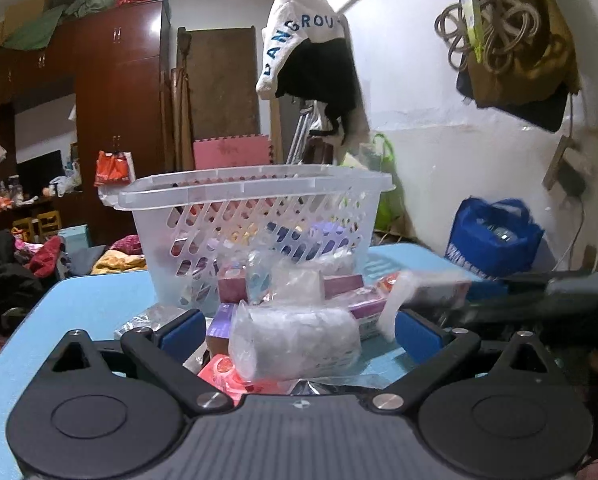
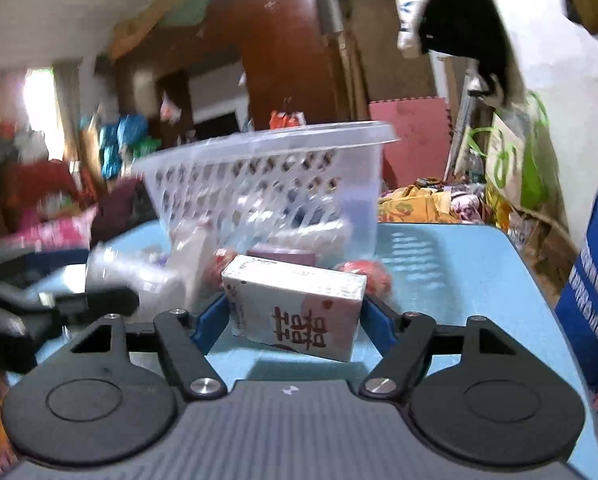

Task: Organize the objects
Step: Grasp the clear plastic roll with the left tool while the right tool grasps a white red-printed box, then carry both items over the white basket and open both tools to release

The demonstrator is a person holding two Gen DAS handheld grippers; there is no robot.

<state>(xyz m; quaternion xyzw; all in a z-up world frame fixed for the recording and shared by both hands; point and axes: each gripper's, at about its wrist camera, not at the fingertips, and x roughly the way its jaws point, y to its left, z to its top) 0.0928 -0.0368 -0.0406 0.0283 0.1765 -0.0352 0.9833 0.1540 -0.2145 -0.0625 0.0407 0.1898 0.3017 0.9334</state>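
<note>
Right tongs [image 2: 295, 320] nearest, blue pads clamped on both short ends of a white-pink box [image 2: 299, 304] with red characters, apparently lifted just above the blue surface [image 2: 459, 272]. The box looks like light, stiff card; an end-to-end hold is fine, though squeezing could dent it.

Left tongs [image 1: 297, 334] spread wide around a plastic-wrapped roll [image 1: 295, 340], pads not visibly touching it. Roll probably soft, light, with slippery film; take it across the middle.

Clear perforated basket [image 1: 255, 216] stands behind the pile, likely rigid but light, some items already inside. Small purple boxes [image 1: 341, 282] and a red round pack [image 1: 223, 372] lie loose before it.
</note>
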